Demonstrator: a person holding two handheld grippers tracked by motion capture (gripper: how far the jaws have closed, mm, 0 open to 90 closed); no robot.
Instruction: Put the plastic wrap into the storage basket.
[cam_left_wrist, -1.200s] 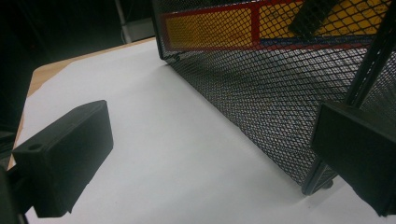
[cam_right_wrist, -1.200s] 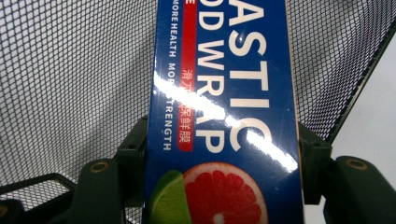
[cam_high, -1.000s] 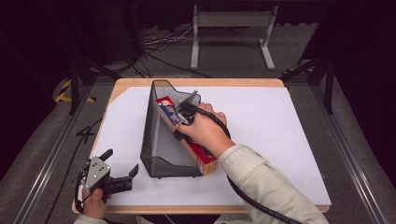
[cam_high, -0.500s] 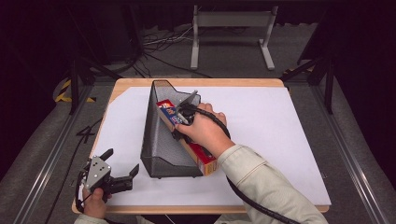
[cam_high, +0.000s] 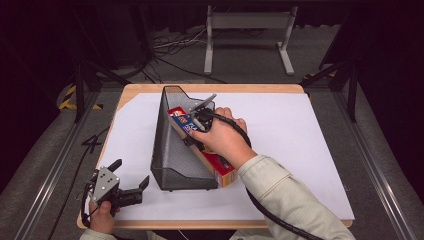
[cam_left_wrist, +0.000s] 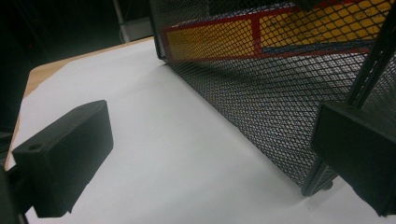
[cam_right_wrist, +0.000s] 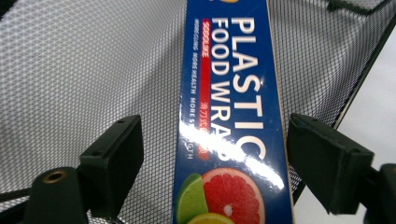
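While box (cam_right_wrist: 233, 116) lies in mesh holder (cam_high: 172, 145), right hand-held gripper (cam_right_wrist: 215, 158) just released; left (cam_high: 131, 183) spread.

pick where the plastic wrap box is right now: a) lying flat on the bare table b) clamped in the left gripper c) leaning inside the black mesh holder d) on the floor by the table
c: the plastic wrap box leans inside the black mesh holder, and the right gripper has just been opening, its pads standing clear on either side of the box.
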